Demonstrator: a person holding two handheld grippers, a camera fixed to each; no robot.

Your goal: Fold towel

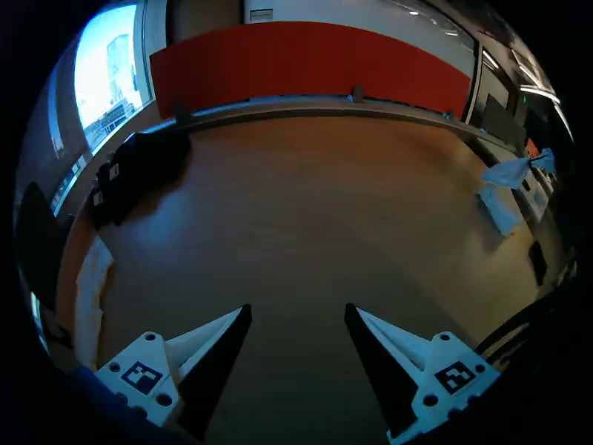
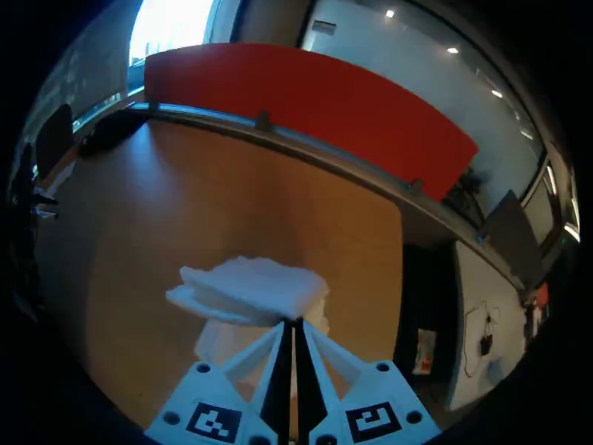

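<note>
Right gripper view is showing the right gripper (image 2: 294,326) pressing its two fingers almost together, pinching a fold of the white towel (image 2: 248,289). The towel is bunching into a crumpled mound just past the fingertips, and part of it is hanging lower, over the wooden table (image 2: 185,215); whether it is touching the wood cannot be told. A red partition (image 2: 319,96) is running along the table's far edge, and a black bag (image 2: 111,126) is lying near the far left corner.

In the left gripper view, the left gripper (image 1: 297,308) is holding its fingers spread wide with nothing between them, hovering over the table. The black bag is sitting far off to the left, and a pale cloth (image 1: 504,193) is showing by the table's right edge, well apart from this gripper.
</note>
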